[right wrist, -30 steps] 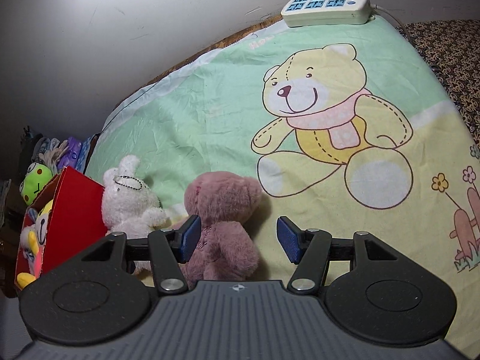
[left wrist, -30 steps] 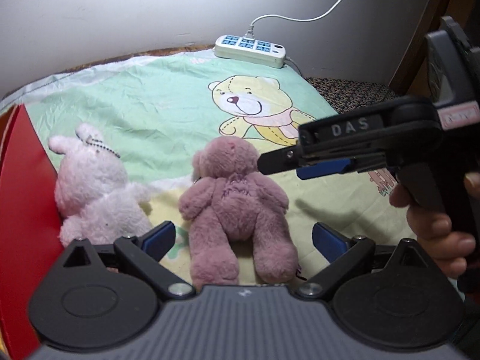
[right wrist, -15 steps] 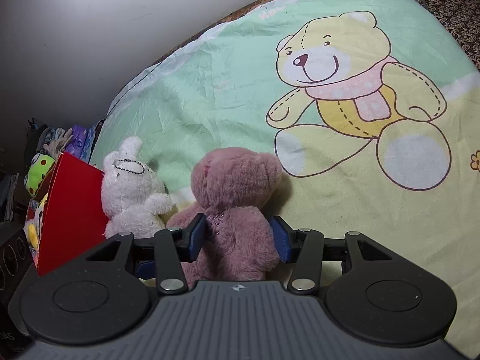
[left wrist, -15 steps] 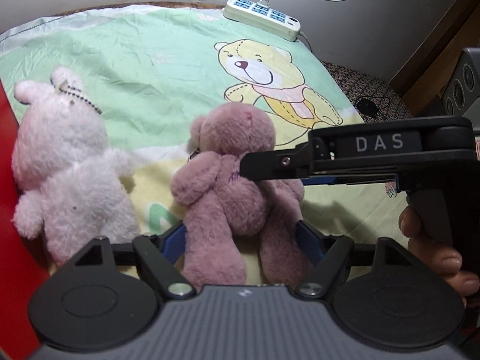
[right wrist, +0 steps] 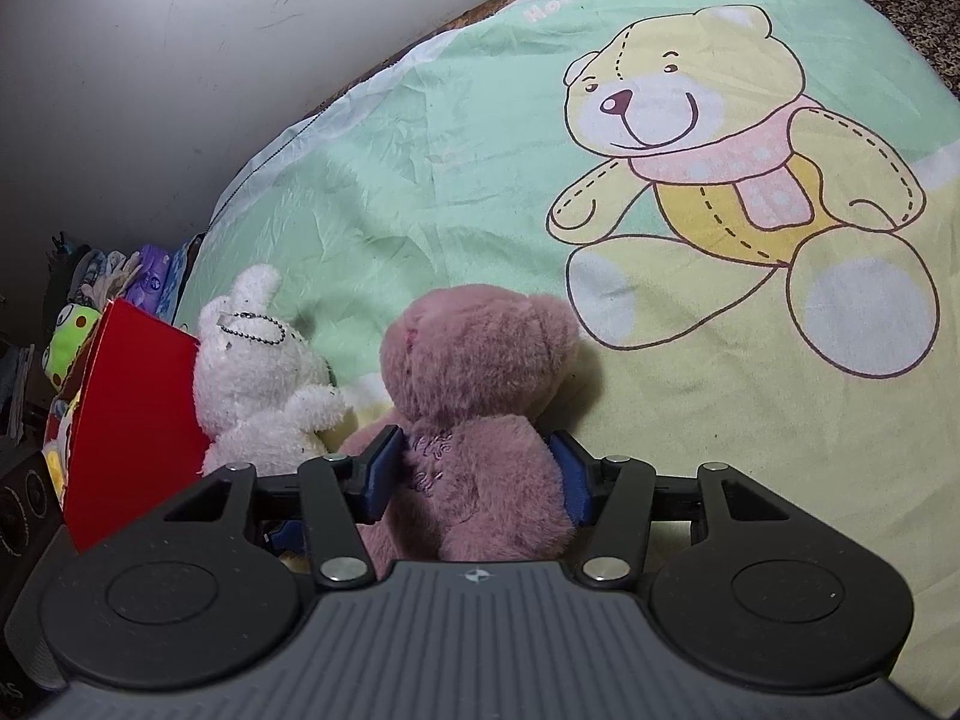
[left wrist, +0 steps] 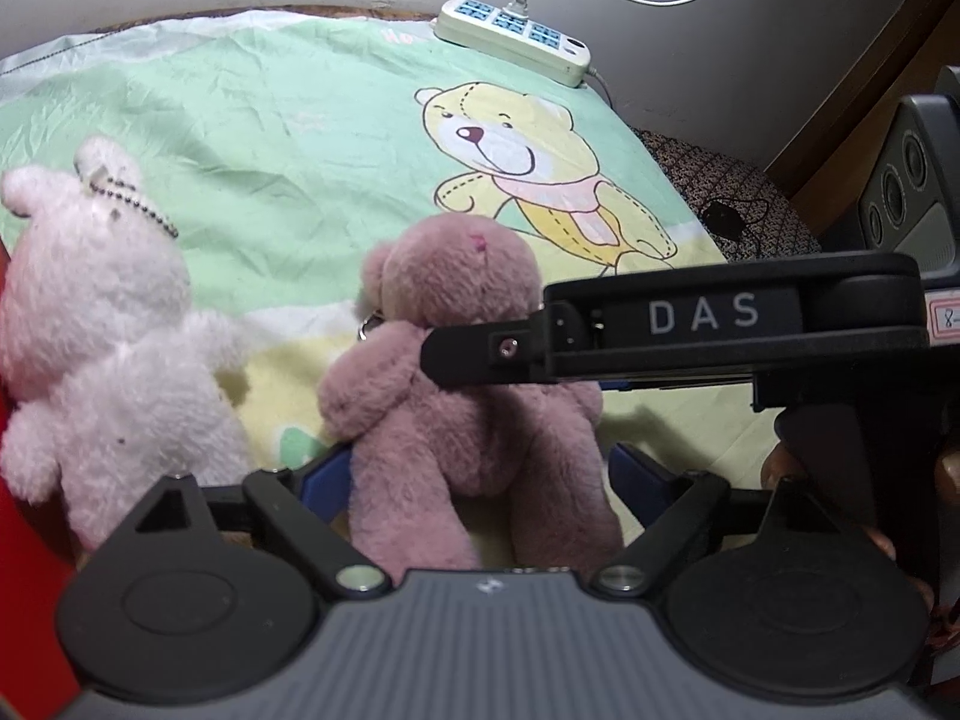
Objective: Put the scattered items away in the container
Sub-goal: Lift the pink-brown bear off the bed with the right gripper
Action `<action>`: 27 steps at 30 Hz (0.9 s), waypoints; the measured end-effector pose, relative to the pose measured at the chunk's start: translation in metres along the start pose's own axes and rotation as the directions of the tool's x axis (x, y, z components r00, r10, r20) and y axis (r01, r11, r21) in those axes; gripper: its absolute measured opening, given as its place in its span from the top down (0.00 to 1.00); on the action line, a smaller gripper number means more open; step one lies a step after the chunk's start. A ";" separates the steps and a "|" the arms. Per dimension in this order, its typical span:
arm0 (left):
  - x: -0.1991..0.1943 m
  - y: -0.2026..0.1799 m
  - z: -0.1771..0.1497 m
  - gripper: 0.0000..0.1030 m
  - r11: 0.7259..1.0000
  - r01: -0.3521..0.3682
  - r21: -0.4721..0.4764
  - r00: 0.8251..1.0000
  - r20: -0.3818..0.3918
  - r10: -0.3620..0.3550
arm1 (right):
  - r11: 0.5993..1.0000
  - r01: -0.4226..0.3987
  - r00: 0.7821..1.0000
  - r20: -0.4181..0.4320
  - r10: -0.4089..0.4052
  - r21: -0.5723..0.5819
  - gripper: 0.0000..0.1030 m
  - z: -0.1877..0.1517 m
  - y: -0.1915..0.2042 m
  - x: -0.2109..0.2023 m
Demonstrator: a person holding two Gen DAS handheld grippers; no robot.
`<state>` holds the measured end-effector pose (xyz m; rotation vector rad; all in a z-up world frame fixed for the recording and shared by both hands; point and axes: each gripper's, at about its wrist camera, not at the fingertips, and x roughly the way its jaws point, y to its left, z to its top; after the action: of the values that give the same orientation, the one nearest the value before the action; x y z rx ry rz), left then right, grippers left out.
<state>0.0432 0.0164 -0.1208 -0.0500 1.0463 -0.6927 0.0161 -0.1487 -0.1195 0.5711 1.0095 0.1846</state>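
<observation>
At the far left stands the red container [right wrist: 129,420], its wall touching the white plush rabbit [left wrist: 102,324]. The rabbit lies on the green cartoon-bear sheet [left wrist: 288,120], its ears toward the far wall and its legs toward the cameras, with a bead chain [right wrist: 252,324] looped on its head.

Just beside it, to the right, lies the mauve teddy bear [left wrist: 456,372], back upward. Its long axis runs from the near edge of the sheet toward the wall: head away from the cameras, legs nearest them, roughly parallel to the rabbit. One of its arms reaches toward the rabbit's outstretched arm; whether they touch I cannot tell.

The left gripper [left wrist: 480,474] straddles the bear's legs. Its jaws are opening; the left blue pad sits against the left leg, while the right pad stands clear of the plush.

The right gripper [right wrist: 474,474] is around the bear's torso from behind. Its jaws are opening too, yet both blue pads press into the fur at the sides. In the left wrist view its black body crosses in from the right over the bear's shoulder, with a hand [left wrist: 840,480] on its handle.

A white power strip [left wrist: 510,36] lies at the sheet's far edge by the wall.
</observation>
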 end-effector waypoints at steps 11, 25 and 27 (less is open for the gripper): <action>0.000 -0.004 -0.002 0.14 0.998 -0.009 0.062 1.000 -0.015 0.010 | 1.000 0.009 1.000 0.024 -0.009 -0.007 0.46 -0.004 0.001 -0.002; 0.001 -0.025 -0.012 0.22 0.989 -0.076 0.131 0.997 -0.020 0.079 | 0.999 0.011 1.000 0.028 -0.012 0.030 0.50 -0.016 0.000 -0.017; 0.000 -0.027 -0.014 0.25 0.990 -0.068 0.125 0.997 -0.027 0.072 | 0.999 0.006 1.000 0.029 -0.007 0.047 0.52 -0.020 -0.002 -0.023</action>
<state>0.0178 -0.0011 -0.1185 0.1050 1.0288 -0.6954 -0.0133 -0.1524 -0.1112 0.6111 0.9890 0.1467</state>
